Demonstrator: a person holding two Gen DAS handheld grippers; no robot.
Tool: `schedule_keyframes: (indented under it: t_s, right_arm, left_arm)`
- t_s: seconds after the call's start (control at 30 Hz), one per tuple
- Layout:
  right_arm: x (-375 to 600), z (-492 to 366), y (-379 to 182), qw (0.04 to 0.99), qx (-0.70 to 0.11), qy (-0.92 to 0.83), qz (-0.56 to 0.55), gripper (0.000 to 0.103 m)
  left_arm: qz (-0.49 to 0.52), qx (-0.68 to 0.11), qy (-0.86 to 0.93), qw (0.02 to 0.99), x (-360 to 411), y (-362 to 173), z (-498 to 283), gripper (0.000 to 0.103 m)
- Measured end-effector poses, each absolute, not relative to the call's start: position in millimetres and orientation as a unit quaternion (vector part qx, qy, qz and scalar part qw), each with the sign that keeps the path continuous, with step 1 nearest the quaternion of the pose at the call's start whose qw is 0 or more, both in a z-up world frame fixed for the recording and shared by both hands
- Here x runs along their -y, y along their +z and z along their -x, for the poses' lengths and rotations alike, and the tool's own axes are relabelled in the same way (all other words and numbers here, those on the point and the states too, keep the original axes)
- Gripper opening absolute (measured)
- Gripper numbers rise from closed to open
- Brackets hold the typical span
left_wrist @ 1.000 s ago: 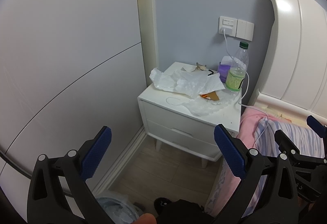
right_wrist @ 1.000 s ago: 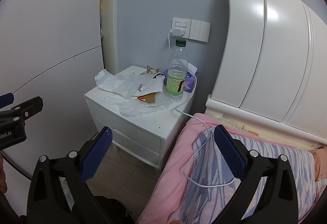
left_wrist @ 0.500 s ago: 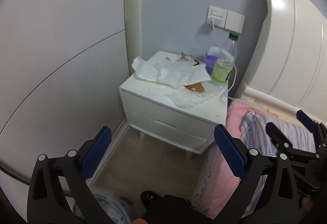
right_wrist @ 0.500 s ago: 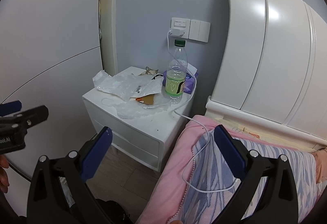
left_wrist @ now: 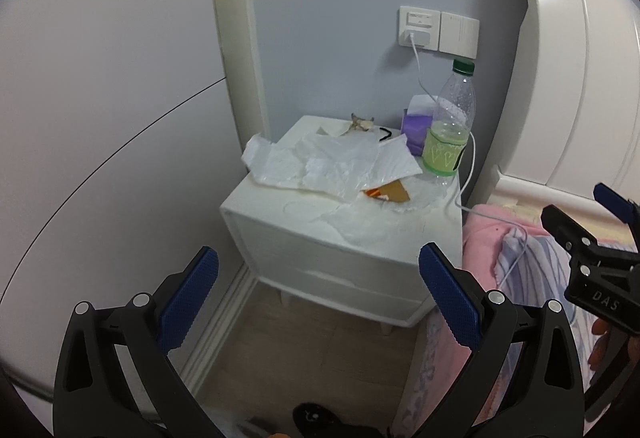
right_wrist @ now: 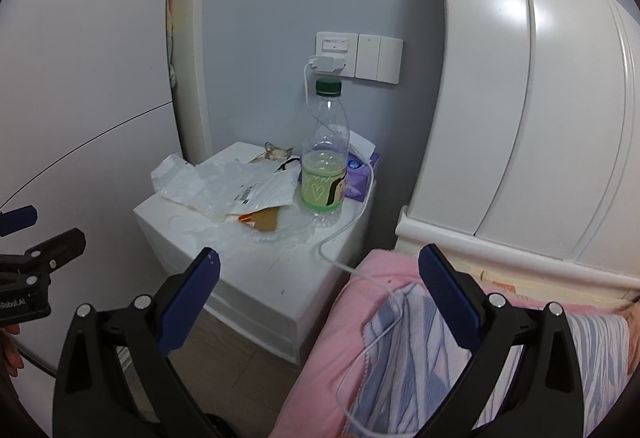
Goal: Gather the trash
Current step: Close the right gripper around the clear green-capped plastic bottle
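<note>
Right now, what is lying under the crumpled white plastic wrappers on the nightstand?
Under the white plastic wrappers, a brown-and-orange packet pokes out at the front edge on the nightstand. Its far end is covered, and anything else beneath cannot be seen.

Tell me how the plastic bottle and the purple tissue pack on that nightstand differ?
The plastic bottle stands tall, upright and clear, with a green cap and green label; the purple tissue pack is low, opaque and soft-looking. The bottle stands in front, partly hiding the pack. Both sit at the nightstand's back corner beside the white charging cable.

"DAS" on right hand-held gripper point(left_wrist: 600, 234); "Robot.AI" on left hand-held gripper point(right_wrist: 28, 226).
</note>
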State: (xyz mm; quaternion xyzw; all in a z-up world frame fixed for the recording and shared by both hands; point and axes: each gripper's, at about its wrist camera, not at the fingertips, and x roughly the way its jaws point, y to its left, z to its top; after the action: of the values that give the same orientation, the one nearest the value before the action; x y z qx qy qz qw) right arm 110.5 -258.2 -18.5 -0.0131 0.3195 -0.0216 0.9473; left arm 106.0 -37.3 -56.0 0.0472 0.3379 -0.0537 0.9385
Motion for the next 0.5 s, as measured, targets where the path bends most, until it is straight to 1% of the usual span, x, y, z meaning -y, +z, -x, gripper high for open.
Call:
schedule_keyframes:
  t_s: [0.3,0.5]
  right_arm:
    - [262,-196,-46,0.95,-0.31,-0.015,0.025,0.097]
    - [262,-247,-67,0.948,-0.315,-0.014,0.033,0.097]
  left_arm:
    - [-0.071,-0.326,-0.098,0.938,65,-70,-190,0.097]
    - [-0.067,-0.322,-0.107,0.938,63,-77,-235,0.097]
